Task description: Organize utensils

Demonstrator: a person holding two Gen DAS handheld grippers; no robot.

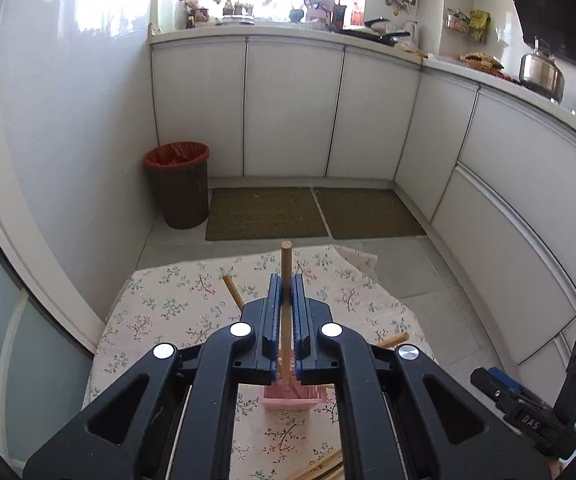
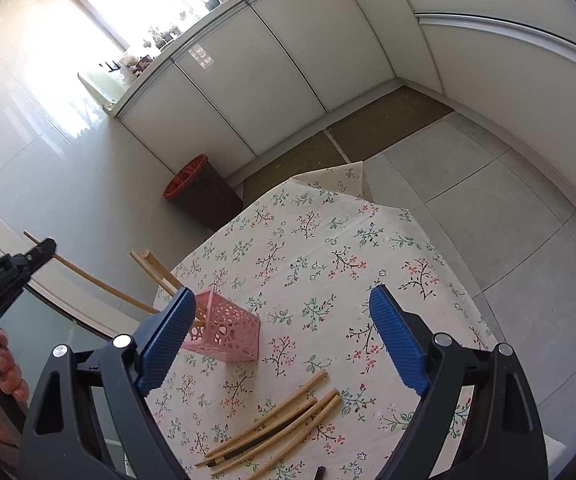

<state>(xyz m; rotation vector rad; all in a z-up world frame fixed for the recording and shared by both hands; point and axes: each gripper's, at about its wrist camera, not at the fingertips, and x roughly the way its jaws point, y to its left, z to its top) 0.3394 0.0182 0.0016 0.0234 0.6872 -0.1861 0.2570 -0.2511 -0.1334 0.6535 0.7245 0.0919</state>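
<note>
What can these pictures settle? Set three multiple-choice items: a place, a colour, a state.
1. Where do the loose chopsticks lie?
A. on the floral tablecloth
B. on the floor
C. in the bin

2. What colour is the perforated holder?
A. green
B. pink
C. black

3. How do the left gripper jaws stand?
A. wide open, empty
B. shut on a spoon
C. shut on a chopstick

Key: A, they rest on the cloth nearest the camera; B, its lattice walls are pink; C, the stick runs between closed pads.
</note>
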